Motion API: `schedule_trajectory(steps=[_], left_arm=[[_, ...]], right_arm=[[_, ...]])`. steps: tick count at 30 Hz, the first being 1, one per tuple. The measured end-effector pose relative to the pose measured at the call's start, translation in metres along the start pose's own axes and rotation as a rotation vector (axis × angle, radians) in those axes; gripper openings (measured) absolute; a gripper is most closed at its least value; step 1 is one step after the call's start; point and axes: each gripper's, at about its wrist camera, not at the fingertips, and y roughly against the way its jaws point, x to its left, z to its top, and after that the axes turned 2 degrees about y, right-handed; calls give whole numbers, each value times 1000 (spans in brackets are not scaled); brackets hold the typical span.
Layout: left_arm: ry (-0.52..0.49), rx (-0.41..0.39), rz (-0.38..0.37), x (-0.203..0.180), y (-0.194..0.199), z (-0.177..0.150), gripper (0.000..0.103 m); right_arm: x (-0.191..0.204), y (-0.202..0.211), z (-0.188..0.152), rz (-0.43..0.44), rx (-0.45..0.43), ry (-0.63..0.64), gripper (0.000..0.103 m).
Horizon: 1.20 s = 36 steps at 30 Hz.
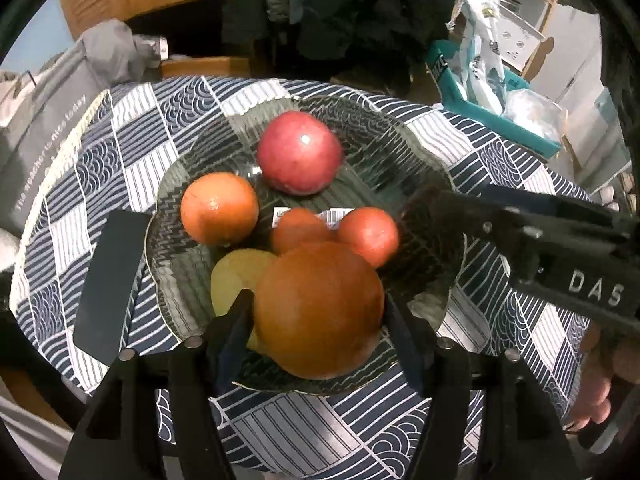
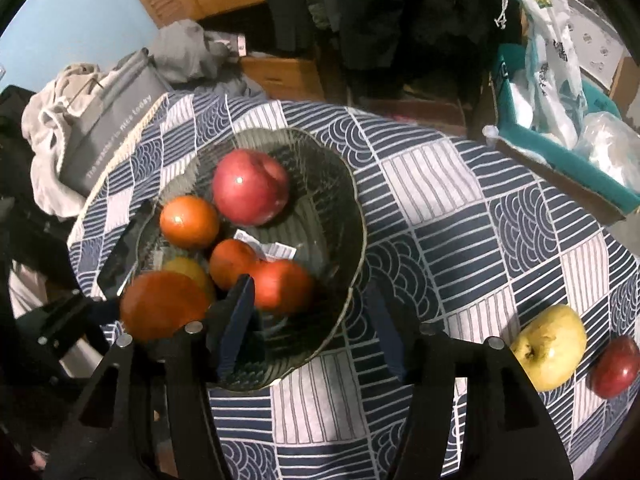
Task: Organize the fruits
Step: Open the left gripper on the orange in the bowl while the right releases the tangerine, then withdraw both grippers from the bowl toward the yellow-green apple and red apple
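My left gripper (image 1: 318,314) is shut on a large orange (image 1: 318,308) and holds it over the near side of the dark glass bowl (image 1: 400,152). The bowl holds a red apple (image 1: 299,152), an orange (image 1: 219,208), two small red-orange fruits (image 1: 369,236) and a yellow fruit (image 1: 232,276). My right gripper (image 2: 312,316) is open and empty over the bowl's near right rim (image 2: 352,200); it also shows in the left wrist view (image 1: 420,208). The held orange shows in the right wrist view (image 2: 162,304). A yellow apple (image 2: 550,346) and a dark red apple (image 2: 614,366) lie on the tablecloth at the right.
A dark phone (image 1: 110,280) lies left of the bowl on the blue patterned tablecloth (image 2: 460,220). A grey bag (image 2: 108,132) and clothes sit beyond the table's left edge. A teal box (image 2: 568,160) with plastic bags stands at the far right.
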Motion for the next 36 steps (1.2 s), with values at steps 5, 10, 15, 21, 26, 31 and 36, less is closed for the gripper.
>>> schedule_trajectory(steps=[5, 10, 15, 21, 26, 31, 36], left_arm=[[-39, -88, 18, -10, 18, 2, 83], [-56, -112, 15, -15, 27, 5, 83], [-45, -120, -1, -18, 34, 7, 83], [-38, -145, -24, -22, 44, 11, 83], [-45, -178, -39, -29, 58, 13, 83], [-61, -211, -50, -39, 72, 15, 83], [-86, -250, -61, -49, 86, 16, 83]], right_arm=[[-2, 10, 3, -16, -24, -7, 60], [-2, 26, 4, -73, -65, 6, 60], [-1, 47, 3, -146, -113, 28, 60], [-2, 70, -1, -208, -161, 47, 61], [-6, 90, -6, -249, -199, 47, 61], [-15, 110, -11, -255, -236, 12, 62], [-22, 131, -16, -280, -272, -8, 67]])
